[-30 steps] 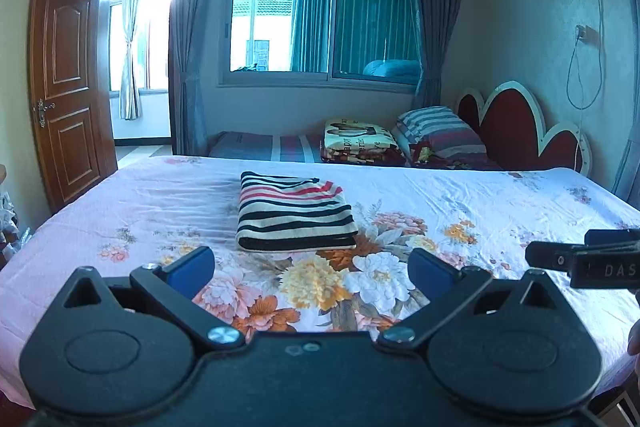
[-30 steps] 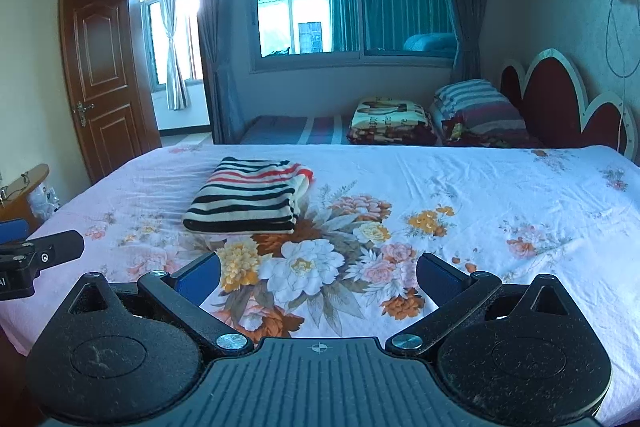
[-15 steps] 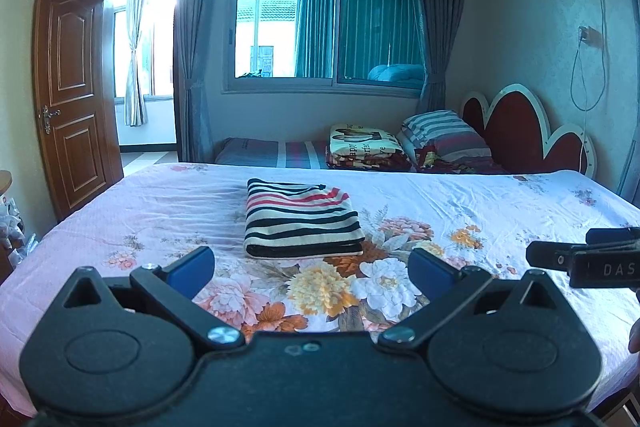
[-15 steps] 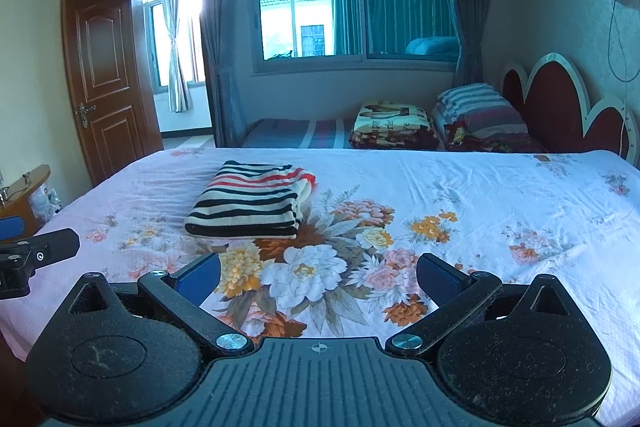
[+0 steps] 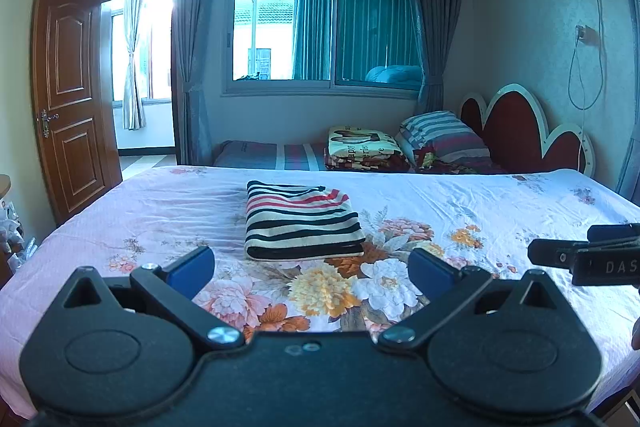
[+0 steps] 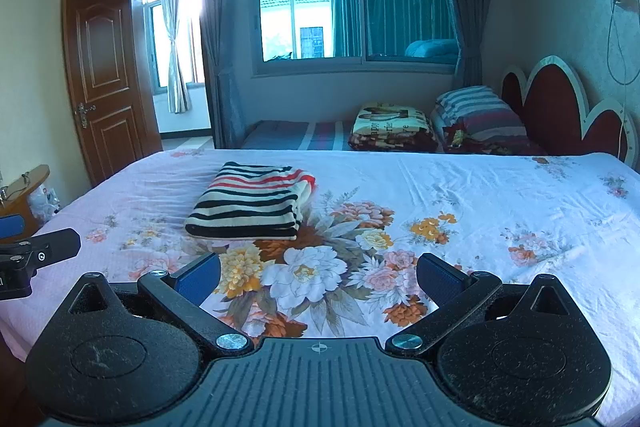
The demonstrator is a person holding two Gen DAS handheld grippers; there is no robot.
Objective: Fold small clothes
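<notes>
While both grippers hang open-jawed, folded striped garment (image 5: 302, 221) lies on bedsheet (image 5: 500, 203).

Daylight comes in through the big window (image 5: 320, 11) and the open doorway (image 5: 140, 67). The top panes are so bright they look plain white. The walls and corners look dim and a bit blue. The bed (image 5: 480, 203) is softly lit, with only faint shadows. Both pictures are sharp in the middle. Straight lines bend near the edges, and the corners go black.
</notes>
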